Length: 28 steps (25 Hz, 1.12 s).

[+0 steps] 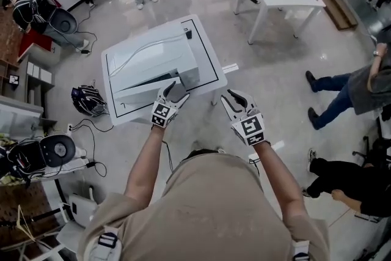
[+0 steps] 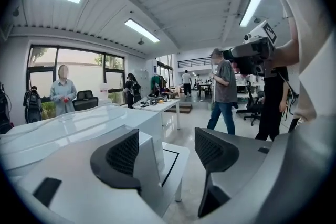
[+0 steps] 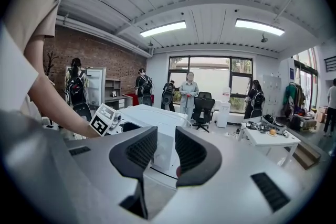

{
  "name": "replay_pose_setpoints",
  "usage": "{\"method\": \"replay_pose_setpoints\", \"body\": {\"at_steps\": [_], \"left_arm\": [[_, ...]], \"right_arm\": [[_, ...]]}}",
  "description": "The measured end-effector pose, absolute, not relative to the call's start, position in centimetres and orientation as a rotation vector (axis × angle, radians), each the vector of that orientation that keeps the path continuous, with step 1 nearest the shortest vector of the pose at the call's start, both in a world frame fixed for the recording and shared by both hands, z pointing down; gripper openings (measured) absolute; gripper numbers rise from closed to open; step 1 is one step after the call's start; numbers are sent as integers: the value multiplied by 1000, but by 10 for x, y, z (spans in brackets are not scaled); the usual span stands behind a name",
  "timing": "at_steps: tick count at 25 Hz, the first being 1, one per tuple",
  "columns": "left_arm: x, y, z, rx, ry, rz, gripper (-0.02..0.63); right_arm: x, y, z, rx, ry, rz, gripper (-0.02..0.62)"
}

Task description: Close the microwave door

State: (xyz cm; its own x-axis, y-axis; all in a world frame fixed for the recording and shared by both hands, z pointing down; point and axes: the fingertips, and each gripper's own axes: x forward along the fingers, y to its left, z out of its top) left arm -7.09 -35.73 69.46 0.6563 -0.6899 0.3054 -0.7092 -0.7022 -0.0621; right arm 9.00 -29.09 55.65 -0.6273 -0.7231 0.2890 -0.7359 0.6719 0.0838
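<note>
With jaws wide apart and empty on my left gripper (image 1: pixel 175 92), and narrowly apart on my right gripper (image 1: pixel 235 98) at three o'clock, I risk glancing off the door (image 2: pixel 148 162) and shoving the microwave (image 1: pixel 149 61), at eleven o'clock, across the table (image 1: pixel 131 113).

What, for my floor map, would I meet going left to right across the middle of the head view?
Dark bag on the floor → microwave → right gripper → person in jeans.
</note>
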Motion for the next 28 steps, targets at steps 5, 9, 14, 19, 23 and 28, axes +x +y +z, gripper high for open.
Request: {"method": "replay_pose_setpoints", "body": {"at_steps": [5,9,14,19,23,28], "left_arm": [[-69,-335,693,2811,-1180,453,322],[-71,-323,699,2834,-1181,472,322],[-75,-305,689,2825,-1179,442,322],[-85,-277,708,2707,-1214,380,322],[-99,-282,730,2570,-1246,297,322],[-111,-302,729,2499,-1308,201,322]], "right_arm": [[86,-290,555,1160,-2595,62,112],[84,-286,557,1156,-2589,68,112],[80,-279,561,1148,-2582,84,112],[74,-276,565,1139,-2578,96,112],[65,-274,568,1117,-2582,99,112],[54,-274,568,1090,-2594,83,112]]}}
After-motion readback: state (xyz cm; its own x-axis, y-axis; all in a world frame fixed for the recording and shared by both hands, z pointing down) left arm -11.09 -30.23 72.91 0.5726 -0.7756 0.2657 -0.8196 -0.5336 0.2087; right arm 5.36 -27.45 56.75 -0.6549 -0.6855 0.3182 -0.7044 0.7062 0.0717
